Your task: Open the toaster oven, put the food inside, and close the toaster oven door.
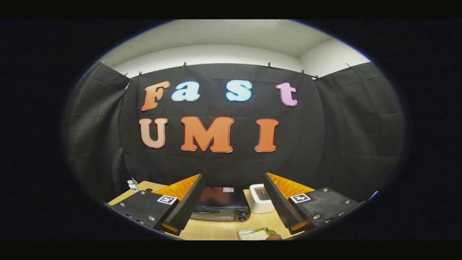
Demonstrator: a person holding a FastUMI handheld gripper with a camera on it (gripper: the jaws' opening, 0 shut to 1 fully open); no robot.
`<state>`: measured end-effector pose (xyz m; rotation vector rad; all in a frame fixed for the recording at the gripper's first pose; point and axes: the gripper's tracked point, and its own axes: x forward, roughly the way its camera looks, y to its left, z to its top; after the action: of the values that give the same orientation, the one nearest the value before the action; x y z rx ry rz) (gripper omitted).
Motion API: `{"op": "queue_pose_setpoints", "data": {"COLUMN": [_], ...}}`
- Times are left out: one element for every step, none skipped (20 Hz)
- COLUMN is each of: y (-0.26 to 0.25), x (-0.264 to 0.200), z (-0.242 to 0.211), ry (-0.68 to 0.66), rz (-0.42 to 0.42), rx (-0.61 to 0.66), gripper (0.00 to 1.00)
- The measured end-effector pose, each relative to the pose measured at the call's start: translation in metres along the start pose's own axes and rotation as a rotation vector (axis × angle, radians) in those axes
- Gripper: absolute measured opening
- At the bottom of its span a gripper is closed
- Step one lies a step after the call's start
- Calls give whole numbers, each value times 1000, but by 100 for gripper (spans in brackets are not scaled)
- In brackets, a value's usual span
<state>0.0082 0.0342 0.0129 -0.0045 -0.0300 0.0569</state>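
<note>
The tool (231,213) sits low in the frame with its two fingers spread wide apart and nothing held between them; each finger (184,206) has a black foam pad facing inward and an orange backing.

Beyond the fingers, in the lower centre of the frame, the toaster oven (221,207) stands on the light wooden bench (216,231) with its door closed, seen through the gap between the fingers. Just to its right stands a white toaster (260,198), partly hidden by the right finger.

At the bottom centre of the frame, near the fingertips, lies the food (258,233), a pale slice with something green on it.

At lower left, past the left finger, a small bottle (133,186) stands on the bench.
</note>
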Motion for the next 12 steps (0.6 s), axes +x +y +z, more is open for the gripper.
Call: {"op": "queue_pose_setpoints", "data": {"y": [4,9,15,20,27,35,45,54,62,68,75,82], "x": [3,9,16,24,32,40,49,59,69,77,84,92], "z": [-4,-9,-15,-23,-31,-42,-53,-64,-77,-92,-110,-127], "ry": [5,11,17,30,39,54,67,75,89,108,133,160], "rz": [4,10,18,21,24,31,39,48,52,51,52,55], "rx": [2,6,11,16,23,28,32,32,23,12,2,-9], "gripper": [98,98,98,98,98,98,98,97,97,98,98,98]}}
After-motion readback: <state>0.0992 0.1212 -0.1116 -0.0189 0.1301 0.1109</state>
